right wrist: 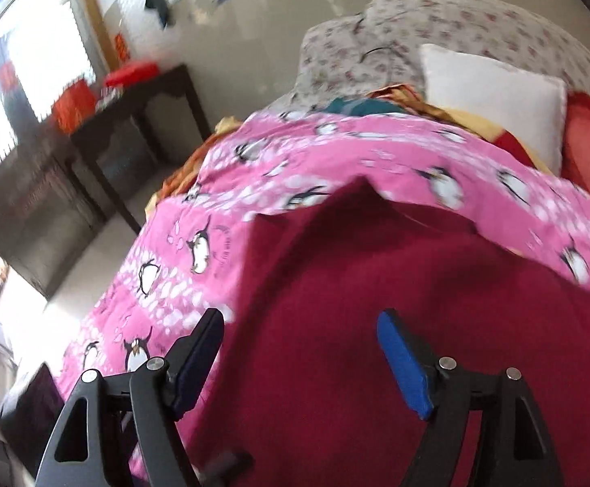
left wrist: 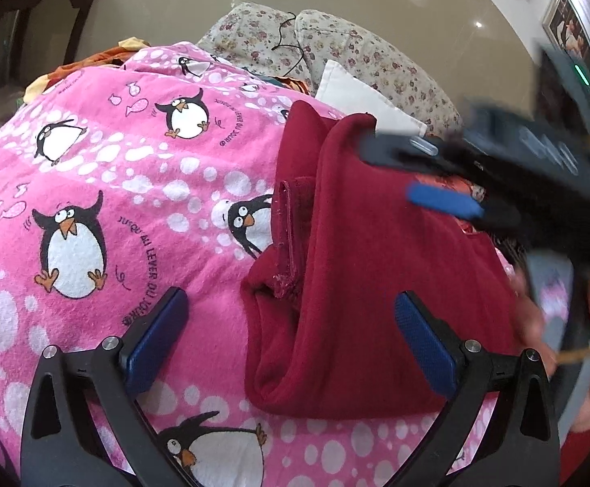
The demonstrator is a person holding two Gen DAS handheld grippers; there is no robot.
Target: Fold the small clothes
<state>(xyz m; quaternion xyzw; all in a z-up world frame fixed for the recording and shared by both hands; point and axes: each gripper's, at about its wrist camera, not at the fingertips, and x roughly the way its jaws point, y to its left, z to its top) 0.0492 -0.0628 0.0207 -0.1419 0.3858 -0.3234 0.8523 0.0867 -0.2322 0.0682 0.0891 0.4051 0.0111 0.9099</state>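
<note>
A dark red garment lies partly folded on a pink penguin blanket. My left gripper is open and empty, just above the garment's near left edge. In the left wrist view my right gripper hovers blurred over the garment's far right part, jaws apart. In the right wrist view my right gripper is open and empty, close above the red garment, which lies on the blanket.
A white pillow and floral bedding lie beyond the blanket. Orange and teal clothes are piled at the blanket's far edge. A dark table with red boxes stands left on the glossy floor.
</note>
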